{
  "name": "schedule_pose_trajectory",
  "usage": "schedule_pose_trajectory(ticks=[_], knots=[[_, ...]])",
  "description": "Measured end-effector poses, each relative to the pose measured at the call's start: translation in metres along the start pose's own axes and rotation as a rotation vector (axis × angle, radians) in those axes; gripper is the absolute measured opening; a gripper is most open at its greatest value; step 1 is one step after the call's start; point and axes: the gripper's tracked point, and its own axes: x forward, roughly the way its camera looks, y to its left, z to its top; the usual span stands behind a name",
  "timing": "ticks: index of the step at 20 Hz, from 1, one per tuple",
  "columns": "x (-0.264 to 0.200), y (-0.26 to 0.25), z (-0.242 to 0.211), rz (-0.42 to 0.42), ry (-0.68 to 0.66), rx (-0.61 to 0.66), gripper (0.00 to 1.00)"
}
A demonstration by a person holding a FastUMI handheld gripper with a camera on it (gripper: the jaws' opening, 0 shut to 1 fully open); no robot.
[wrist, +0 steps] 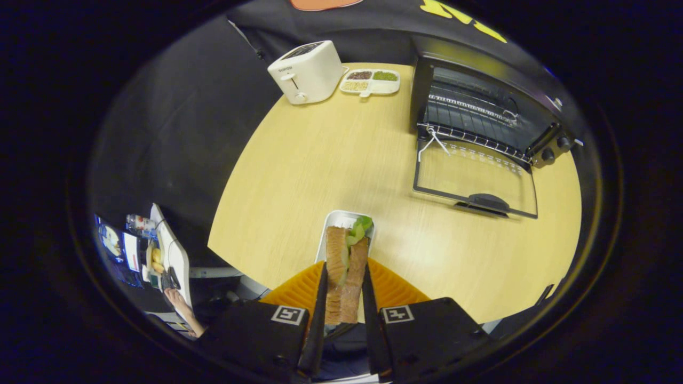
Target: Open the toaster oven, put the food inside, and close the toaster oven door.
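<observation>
**Sandwich held above the table, oven door down**

The gripper point(346, 290) has its two fingers closed on a sandwich point(346, 269) — one finger presses each bread side, and the sandwich stands on edge between them, running forward along the fingers. Green lettuce point(360, 229) sticks out at its far end. Just under and beyond that far end lies a small white tray point(335, 221) on the round wooden table point(331, 160). Below the fingers, at the near edge of the table, sits an orange ribbed dish point(296, 290), showing on both sides of the sandwich; whether the sandwich touches the tray or the dish cannot be told.

The toaster oven point(480, 101) stands far to the right on the table, well apart from the sandwich. Its glass door point(475, 178) is folded down flat toward the near side, with the dark handle point(486, 201) at its near edge. Inside, a wire rack point(469, 120) spans the cavity, and a thin white cord or hook point(429, 141) hangs at the rack's left front corner. Knobs point(555, 146) sit on the oven's right end.

Far and to the left stands a white pop-up toaster point(307, 72), and just to its right a white divided dish point(371, 81) with dark, green and pale fillings in separate compartments.

Off the table, near and to the left, there is a desk point(173, 256) with a screen point(120, 248) and small items — and a person's forearm point(184, 312) reaching in beside it.
</observation>
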Motion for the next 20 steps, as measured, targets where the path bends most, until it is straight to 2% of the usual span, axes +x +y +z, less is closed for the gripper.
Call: schedule_pose_trajectory(ticks=[6,15,20], knots=[[-0.028,0.002,0.010,0.069,-0.056,0.059,0.35],[-0.084,-0.006,0.051,0.367,-0.239,0.233,0.35],[-0.086,-0.039,0.080,0.475,-0.337,0.351,0.34]])
